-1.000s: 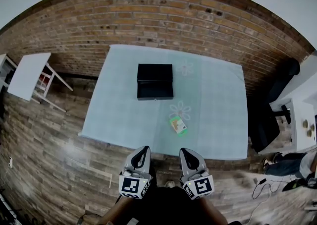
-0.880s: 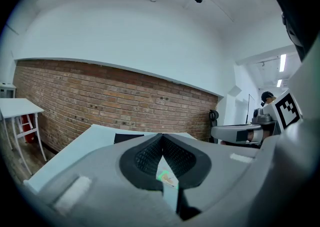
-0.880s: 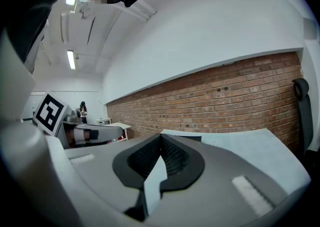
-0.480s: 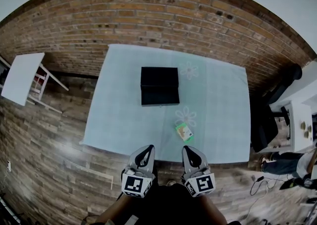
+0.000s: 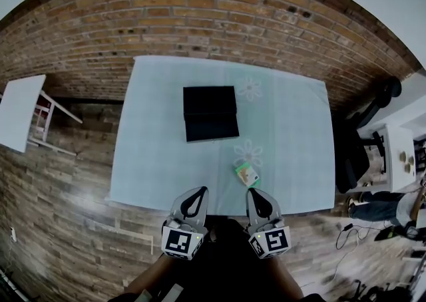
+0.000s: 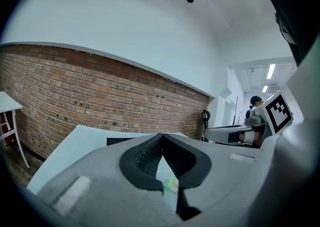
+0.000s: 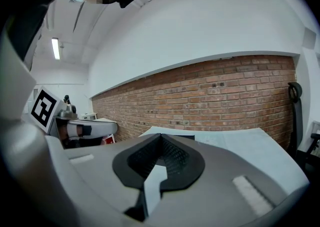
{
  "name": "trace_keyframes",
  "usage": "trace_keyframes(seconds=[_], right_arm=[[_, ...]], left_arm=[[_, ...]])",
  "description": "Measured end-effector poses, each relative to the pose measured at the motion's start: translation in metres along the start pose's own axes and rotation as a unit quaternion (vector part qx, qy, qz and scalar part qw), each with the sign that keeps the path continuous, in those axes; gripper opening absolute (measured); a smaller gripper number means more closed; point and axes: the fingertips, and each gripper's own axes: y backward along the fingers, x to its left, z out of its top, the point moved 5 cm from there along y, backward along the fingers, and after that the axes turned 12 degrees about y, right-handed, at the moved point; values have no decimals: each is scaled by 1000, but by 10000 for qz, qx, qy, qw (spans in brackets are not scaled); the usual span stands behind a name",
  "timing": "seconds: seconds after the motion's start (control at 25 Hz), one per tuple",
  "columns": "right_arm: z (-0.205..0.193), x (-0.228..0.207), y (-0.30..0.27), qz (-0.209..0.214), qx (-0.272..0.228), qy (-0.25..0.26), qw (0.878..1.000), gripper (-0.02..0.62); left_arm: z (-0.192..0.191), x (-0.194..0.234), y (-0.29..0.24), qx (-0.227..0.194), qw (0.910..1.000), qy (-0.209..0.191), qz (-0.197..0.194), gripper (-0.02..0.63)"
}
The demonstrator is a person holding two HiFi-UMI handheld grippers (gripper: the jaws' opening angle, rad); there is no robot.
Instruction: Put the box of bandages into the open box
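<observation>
Brick wall [image 5: 213,14] backs the pale table [image 5: 160,154], whose near edge we face. Toward its middle sits the black open box [image 5: 210,113], cavity up and ready to receive. Our left tool [image 5: 198,192] and right tool [image 5: 255,193] hover side by side at that near edge. Each has its jaws pressed together and holds nothing, which we judge suits an approach not yet at the pick. Smallest, the box of bandages [image 5: 247,174] lies flat near the front edge, closest to the right tool and apart from the open box.
</observation>
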Motion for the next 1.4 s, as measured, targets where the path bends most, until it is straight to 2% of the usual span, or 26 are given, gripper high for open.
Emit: trace_keyframes(seconds=[0.24, 0.44, 0.6, 0.8, 1.08, 1.4], right_arm=[[-4, -16, -11, -55, 90, 137, 9999, 2], [-20, -33, -20, 49, 301, 167, 9994, 8], [-32, -51, -28, 41, 387, 137, 9991, 20], [-46, -64, -33, 112, 572, 192, 9981, 37], [-76, -77, -50, 335, 1178, 302, 9920, 103], [-124, -77, -63, 747, 1915, 427, 9777, 161]], left_arm=[[6, -4, -20, 0, 10000, -6, -47, 0], [12, -5, -41, -56, 9999, 73, 144, 0], [10, -4, -60, 1, 9999, -72, 154, 0], [5, -8, -74, 68, 9997, -21, 221, 0], [-7, -11, -90, 292, 9993, -36, 234, 0], [-15, -14, -109, 436, 9987, 36, 243, 0]])
